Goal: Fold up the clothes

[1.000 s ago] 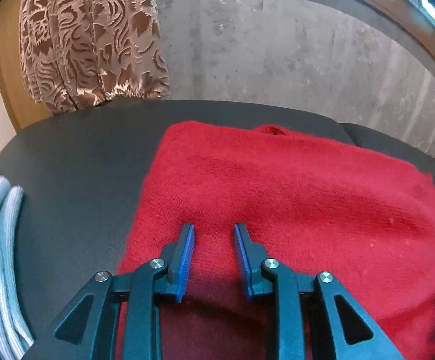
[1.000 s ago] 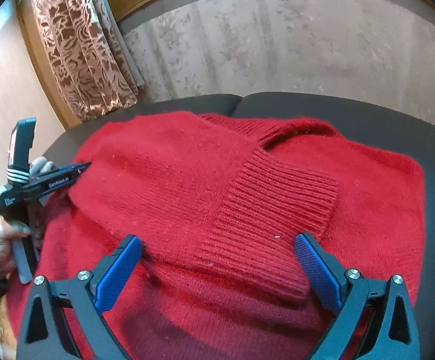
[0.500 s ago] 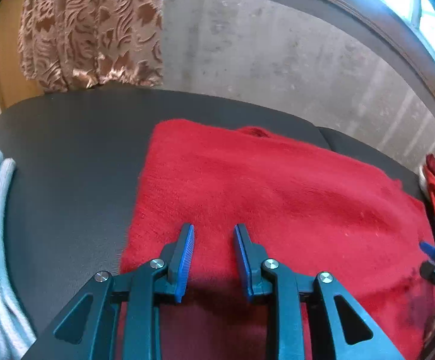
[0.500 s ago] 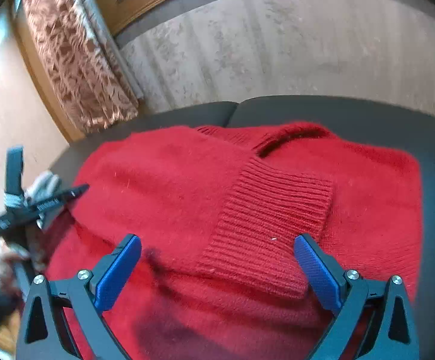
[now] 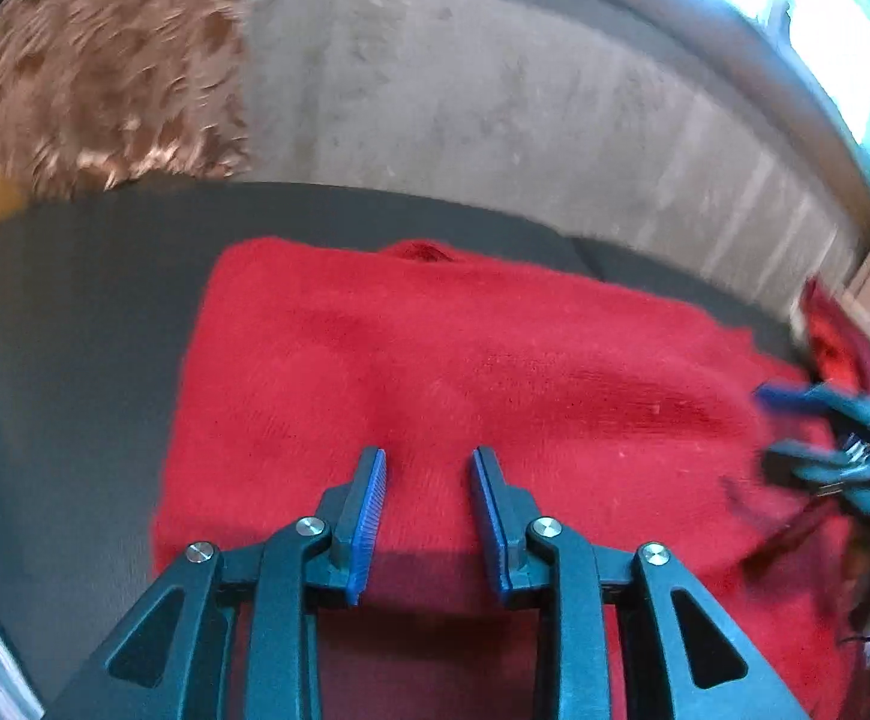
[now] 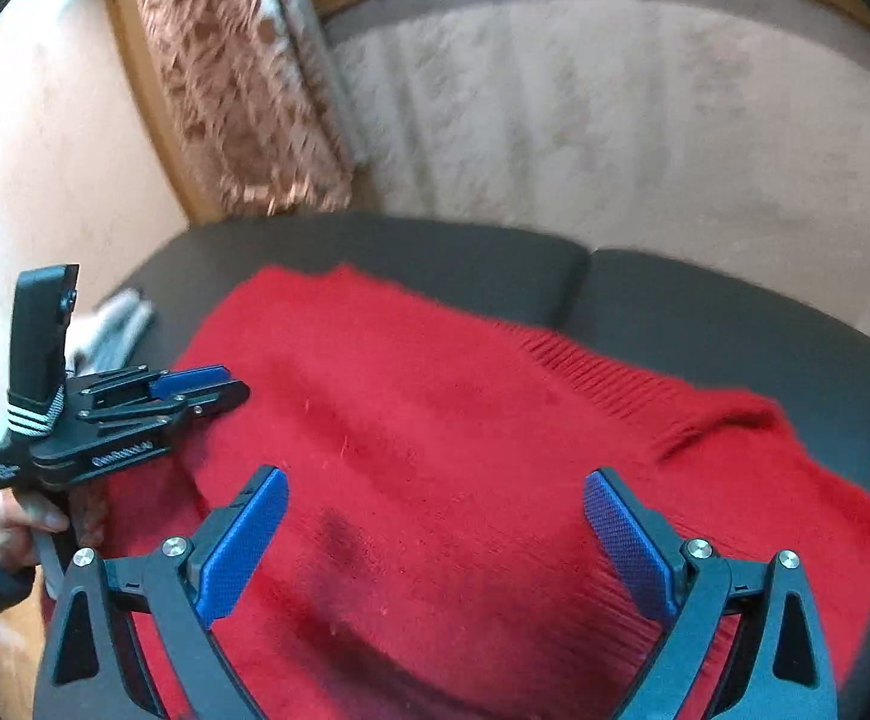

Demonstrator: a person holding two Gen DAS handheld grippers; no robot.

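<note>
A red knit sweater (image 5: pixel 465 360) lies folded on a dark cushion (image 5: pixel 75 312); it also shows in the right wrist view (image 6: pixel 465 420), with a ribbed cuff (image 6: pixel 603 378) lying across it. My left gripper (image 5: pixel 429 462) hovers over the sweater's near edge, partly open with nothing between the jaws. It also shows in the right wrist view (image 6: pixel 219 384) at the sweater's left edge. My right gripper (image 6: pixel 435 498) is wide open and empty above the sweater. It also shows in the left wrist view (image 5: pixel 795 426) at the right edge.
A light blue knit garment (image 6: pixel 111 324) lies on the cushion left of the sweater. A patterned brown curtain (image 6: pixel 237 78) and a pale wall (image 6: pixel 615 120) stand behind the seat. Another red item (image 5: pixel 837 336) sits at the far right.
Both grippers have lifted and pulled back from the sweater. The right gripper has swung left, so the ribbed cuff now sits farther right. The views are motion-blurred.
</note>
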